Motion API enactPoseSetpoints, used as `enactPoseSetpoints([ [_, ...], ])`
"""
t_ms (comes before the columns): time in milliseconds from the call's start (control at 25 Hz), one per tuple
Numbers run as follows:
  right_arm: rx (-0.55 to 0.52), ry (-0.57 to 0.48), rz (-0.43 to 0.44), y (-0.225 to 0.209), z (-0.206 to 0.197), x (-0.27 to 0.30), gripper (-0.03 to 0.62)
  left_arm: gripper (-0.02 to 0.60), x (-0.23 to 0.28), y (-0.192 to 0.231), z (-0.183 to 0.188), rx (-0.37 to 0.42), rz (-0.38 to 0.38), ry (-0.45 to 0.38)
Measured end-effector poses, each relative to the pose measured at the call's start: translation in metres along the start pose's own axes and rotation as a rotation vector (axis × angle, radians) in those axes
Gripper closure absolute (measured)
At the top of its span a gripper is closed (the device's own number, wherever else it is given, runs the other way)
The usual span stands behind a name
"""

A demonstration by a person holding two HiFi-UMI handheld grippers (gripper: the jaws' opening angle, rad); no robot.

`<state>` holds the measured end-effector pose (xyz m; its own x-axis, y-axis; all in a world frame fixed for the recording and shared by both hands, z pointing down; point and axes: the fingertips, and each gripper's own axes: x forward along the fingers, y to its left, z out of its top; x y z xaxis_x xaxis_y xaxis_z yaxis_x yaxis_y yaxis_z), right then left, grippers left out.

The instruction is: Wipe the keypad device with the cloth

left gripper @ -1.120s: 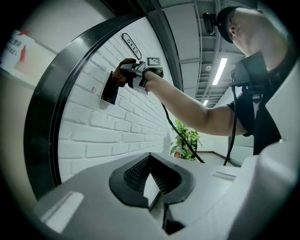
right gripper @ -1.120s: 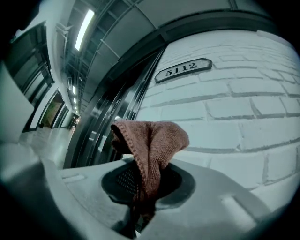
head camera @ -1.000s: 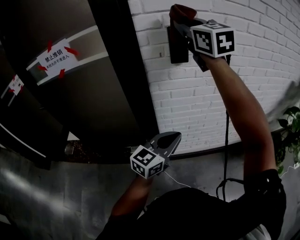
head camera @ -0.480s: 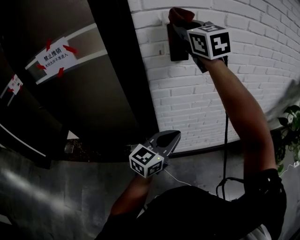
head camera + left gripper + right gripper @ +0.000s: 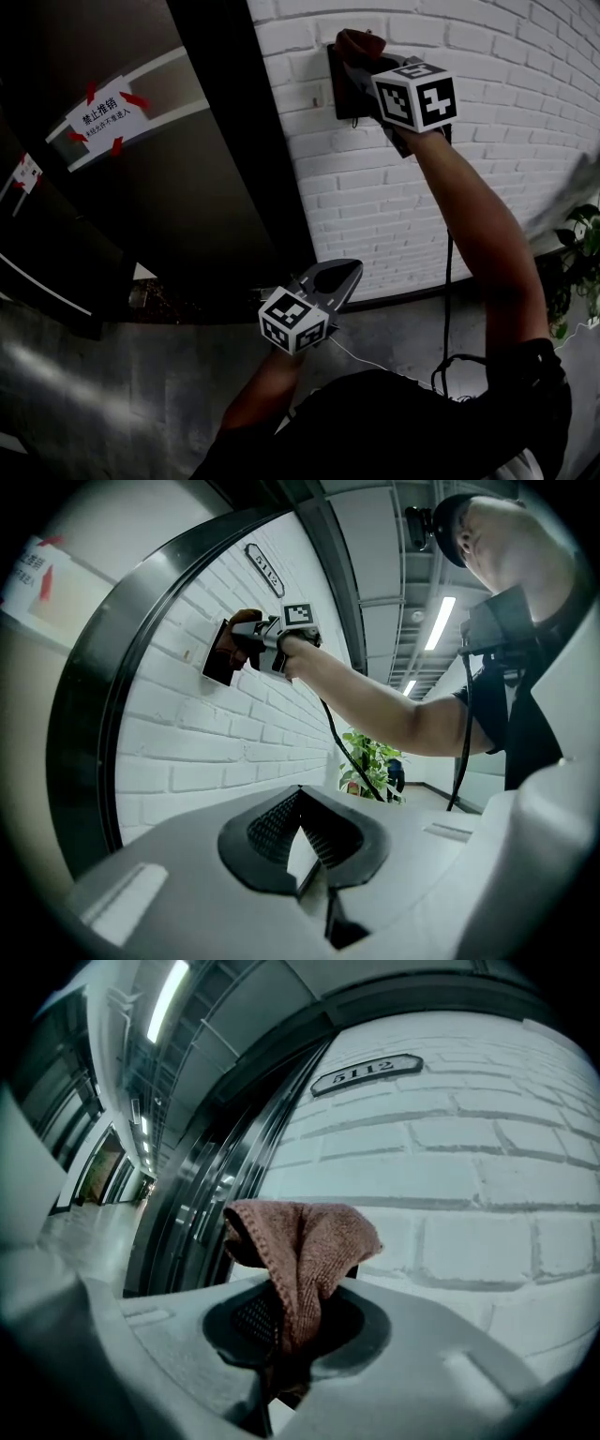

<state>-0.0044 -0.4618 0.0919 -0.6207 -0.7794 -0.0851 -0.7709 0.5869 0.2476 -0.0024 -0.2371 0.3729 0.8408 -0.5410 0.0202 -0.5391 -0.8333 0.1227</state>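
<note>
Black wall-mounted keypad device (image 5: 337, 94) on a white brick wall (image 5: 487, 56) meets the brown knitted cloth (image 5: 305, 1241) gripped in the right tongs (image 5: 286, 1321). The left tongs (image 5: 302, 841), closed on nothing, hang well below.

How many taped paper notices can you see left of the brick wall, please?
2: a large notice on the dark panel, and a small notice at the head view's left edge. Others may be out of frame.
</note>
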Motion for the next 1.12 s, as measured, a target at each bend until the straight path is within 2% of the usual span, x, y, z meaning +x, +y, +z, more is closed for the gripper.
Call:
enactPoseSetpoints([
  [1120,0.088,0.143,0.038,0.024,-0.104,-0.009,0.546,0.565,0.003,-0.008,-0.009,-0.002,-0.01,0.023],
])
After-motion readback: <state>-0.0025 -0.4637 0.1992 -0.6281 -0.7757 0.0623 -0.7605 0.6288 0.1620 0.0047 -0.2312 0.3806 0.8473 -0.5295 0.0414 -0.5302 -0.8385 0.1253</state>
